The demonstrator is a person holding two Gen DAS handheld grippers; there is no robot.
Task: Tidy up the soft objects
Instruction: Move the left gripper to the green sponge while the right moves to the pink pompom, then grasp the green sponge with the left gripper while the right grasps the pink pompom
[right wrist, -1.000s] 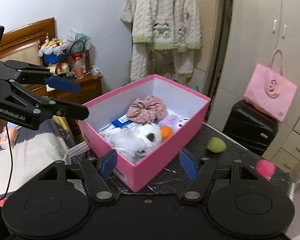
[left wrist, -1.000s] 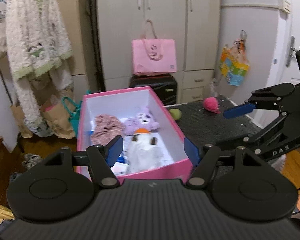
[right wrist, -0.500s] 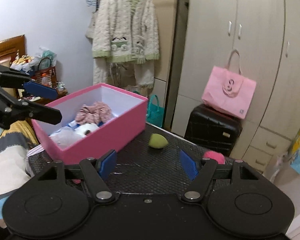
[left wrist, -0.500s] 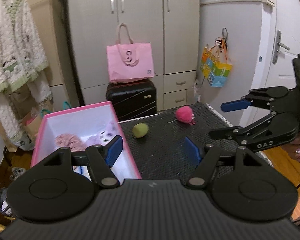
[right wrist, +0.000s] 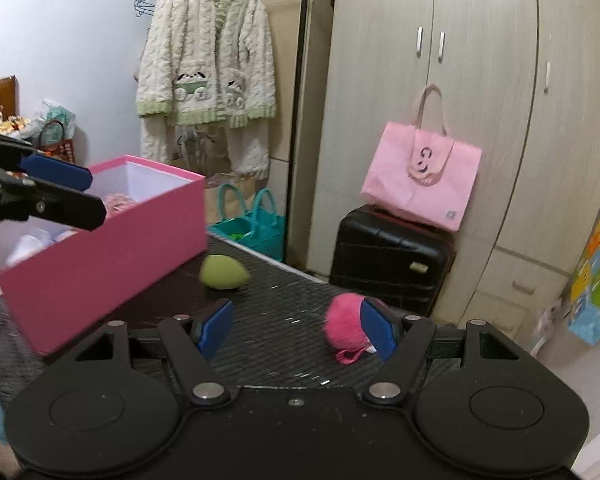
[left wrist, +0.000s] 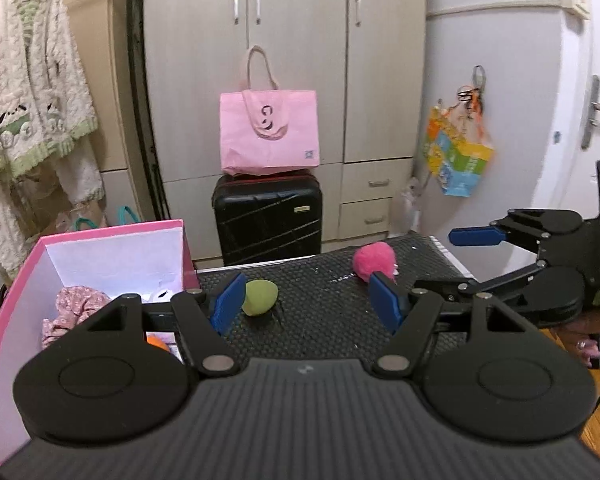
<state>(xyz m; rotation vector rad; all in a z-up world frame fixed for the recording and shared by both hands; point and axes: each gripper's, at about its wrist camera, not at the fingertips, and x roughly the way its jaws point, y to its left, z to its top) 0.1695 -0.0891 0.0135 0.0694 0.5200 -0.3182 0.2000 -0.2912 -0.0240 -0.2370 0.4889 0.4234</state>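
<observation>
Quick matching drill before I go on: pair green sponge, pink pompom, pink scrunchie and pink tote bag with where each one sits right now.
Things:
1. green sponge
2. pink pompom
3. pink scrunchie
4. pink tote bag

Places:
A. on top of the black suitcase
B. inside the pink box
C. on the black mat, next to the box
D. on the black mat, farther from the box

Pairs: 1-C, 2-D, 3-B, 4-A

Both wrist views low over the dark table, facing the wardrobe, left view nearer the pink box, sharing table and wardrobe
</observation>
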